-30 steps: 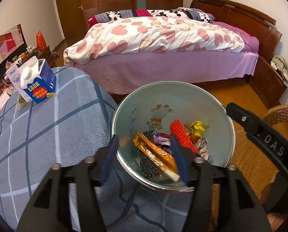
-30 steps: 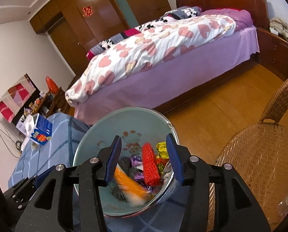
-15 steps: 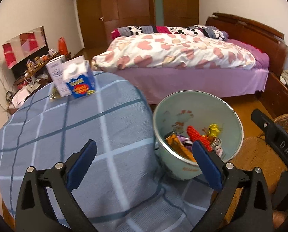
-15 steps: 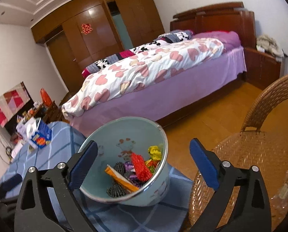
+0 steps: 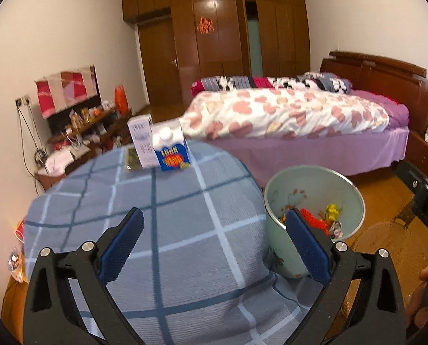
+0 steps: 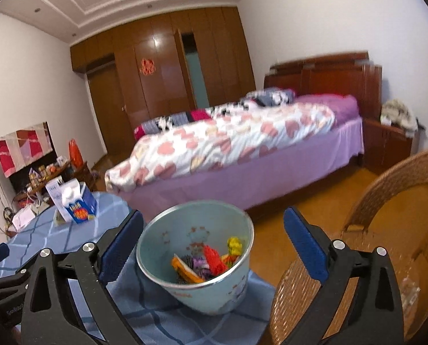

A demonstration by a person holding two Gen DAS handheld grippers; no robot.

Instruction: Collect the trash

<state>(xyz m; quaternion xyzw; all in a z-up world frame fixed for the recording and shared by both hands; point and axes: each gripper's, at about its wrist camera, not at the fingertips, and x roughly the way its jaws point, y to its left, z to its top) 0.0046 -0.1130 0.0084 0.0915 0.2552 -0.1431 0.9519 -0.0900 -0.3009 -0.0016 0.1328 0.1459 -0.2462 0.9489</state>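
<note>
A pale green bin [image 5: 277, 238] [image 6: 214, 296] stands at the right edge of the round table with the blue checked cloth [image 5: 162, 230] [image 6: 56, 235]. Several wrappers [image 5: 314, 220] [image 6: 208, 261], red, orange, yellow and purple, lie inside it. My left gripper [image 5: 214, 247] is open and empty, held above the cloth, left of the bin. My right gripper [image 6: 212, 250] is open and empty, held back from the bin, which shows between its fingers. A blue and white carton [image 5: 171, 151] [image 6: 77, 202] and a white box [image 5: 140, 141] stand at the table's far edge.
A wicker chair [image 6: 386, 230] stands right of the table. A bed with a heart-print quilt [image 5: 285, 115] [image 6: 228, 143] lies beyond, with wooden floor between. A cluttered low shelf [image 5: 79, 126] runs along the left wall. Wooden wardrobes fill the back wall.
Both grippers opened wide and pulled up and back from the bin. The orange wrapper that the left gripper held over the bin now lies inside it.
</note>
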